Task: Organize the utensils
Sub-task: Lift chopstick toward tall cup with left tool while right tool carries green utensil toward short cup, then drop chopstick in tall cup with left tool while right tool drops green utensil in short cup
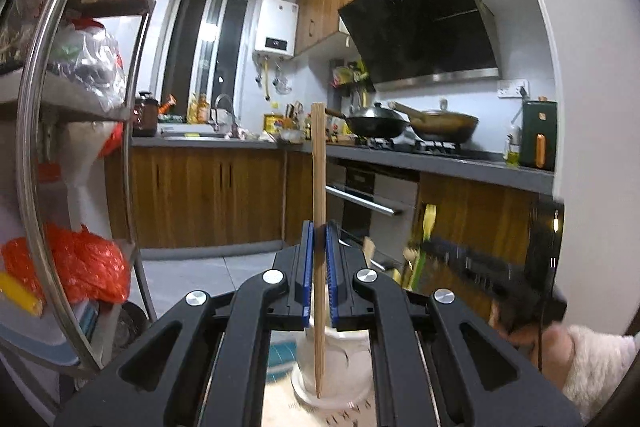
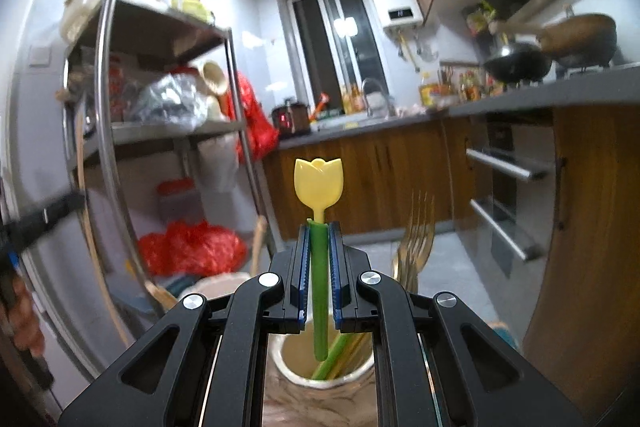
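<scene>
A steel shelf rack filled nine o'clock, two woks sat at one o'clock. The left gripper clamped one upright wooden chopstick above a clear cup; the right gripper clamped a tulip-topped green utensil over a ceramic holder, two gold forks beside.
</scene>
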### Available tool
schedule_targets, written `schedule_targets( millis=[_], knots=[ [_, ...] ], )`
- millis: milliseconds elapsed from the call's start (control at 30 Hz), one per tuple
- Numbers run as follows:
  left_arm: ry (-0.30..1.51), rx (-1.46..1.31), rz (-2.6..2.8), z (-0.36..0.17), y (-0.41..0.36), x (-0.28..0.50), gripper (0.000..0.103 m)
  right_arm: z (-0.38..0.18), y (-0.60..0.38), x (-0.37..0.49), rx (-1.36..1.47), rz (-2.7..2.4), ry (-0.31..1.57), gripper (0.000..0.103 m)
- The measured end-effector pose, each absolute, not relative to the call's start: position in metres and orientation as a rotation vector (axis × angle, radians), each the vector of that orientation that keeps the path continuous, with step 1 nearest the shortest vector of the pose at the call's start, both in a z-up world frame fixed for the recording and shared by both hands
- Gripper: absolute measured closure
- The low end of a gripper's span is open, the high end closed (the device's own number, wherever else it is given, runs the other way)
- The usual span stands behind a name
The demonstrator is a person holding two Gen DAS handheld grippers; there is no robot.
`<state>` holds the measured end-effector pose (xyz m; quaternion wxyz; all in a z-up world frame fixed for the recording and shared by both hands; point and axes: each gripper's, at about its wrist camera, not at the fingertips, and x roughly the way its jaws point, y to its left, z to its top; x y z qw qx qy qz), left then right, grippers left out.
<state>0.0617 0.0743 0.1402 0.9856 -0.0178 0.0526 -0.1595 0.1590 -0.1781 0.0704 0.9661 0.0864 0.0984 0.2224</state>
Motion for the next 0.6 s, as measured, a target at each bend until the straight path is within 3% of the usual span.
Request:
schedule_targets(
  millis=[367, 600],
  knots=[
    [0.064, -0.067, -0.307, 0.154, 0.045, 0.108, 0.097, 0.048, -0.172, 0.169, 0.115, 0.452, 0.304, 0.093],
    [0.192, -0.072, -0.311, 0.116, 0.031, 0.132, 0.097, 0.040, -0.169, 0.170, 0.099, 0.454, 0.344, 0.093]
  ],
)
